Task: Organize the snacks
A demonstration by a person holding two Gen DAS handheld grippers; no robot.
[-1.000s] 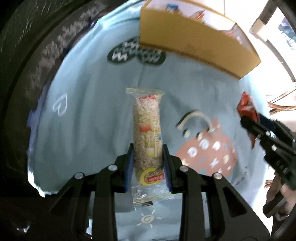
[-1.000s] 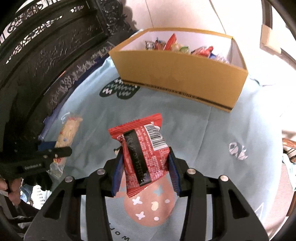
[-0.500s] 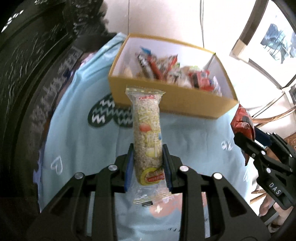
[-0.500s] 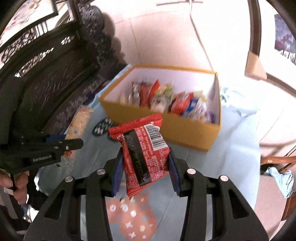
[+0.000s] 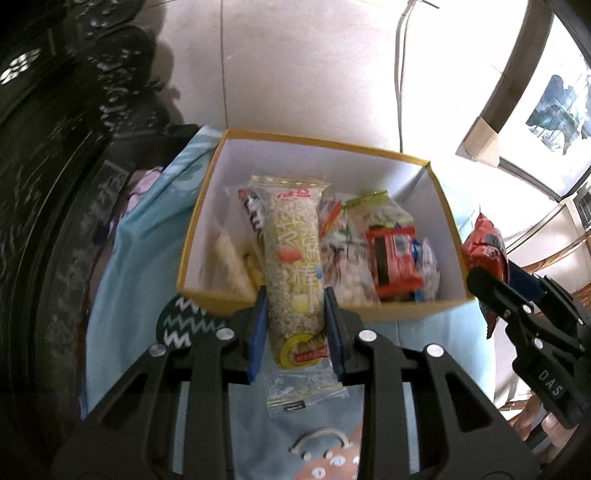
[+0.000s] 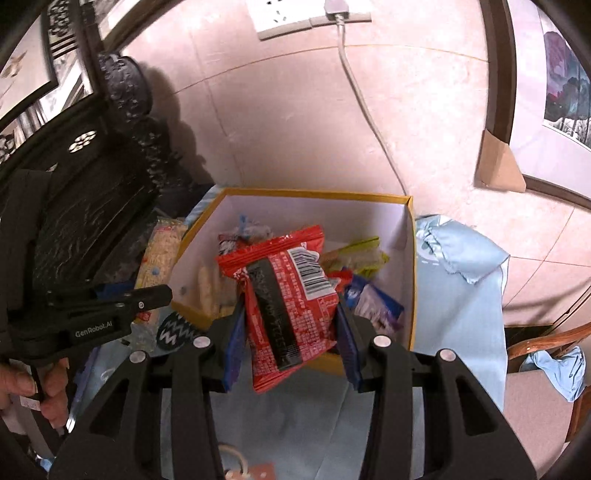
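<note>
— What was the left gripper [image 5: 294,325] doing?

— It pointed steeply down toward the yellow box [image 5: 207,225], its blue pads closed narrowly on the lower part of a long cereal bar [image 5: 293,273] in a clear wrapper. The bar stood upright between the fingers, its top reaching over the box's near wall and covering part of what lay inside. In the right wrist view the same gripper showed at the left edge, a hand [image 6: 22,384] wrapped round its handle.

— And inside the box?

— Loose snack packets [image 5: 391,258] heaped against the near wall: pale sticks on the left, a red packet and white and blue ones on the right. Under the box lay a light blue cloth [image 5: 144,229] with a dark zigzag patch [image 5: 181,321] just left of the fingers. Dark carved furniture [image 5: 55,147] stood left of the cloth.

— The right gripper [image 6: 290,332]?

— Tilted down less steeply, jaws moderately apart and clamped on a red snack packet [image 6: 291,295], barcode side up. The packet hung in front of the box's open top and hid its middle. From the left camera that gripper came in from the right, beside the box's right corner.

— Anything behind?

— A tiled wall, with a white cable [image 6: 369,110] running down from a socket [image 6: 280,18] toward the box's far corner.
</note>
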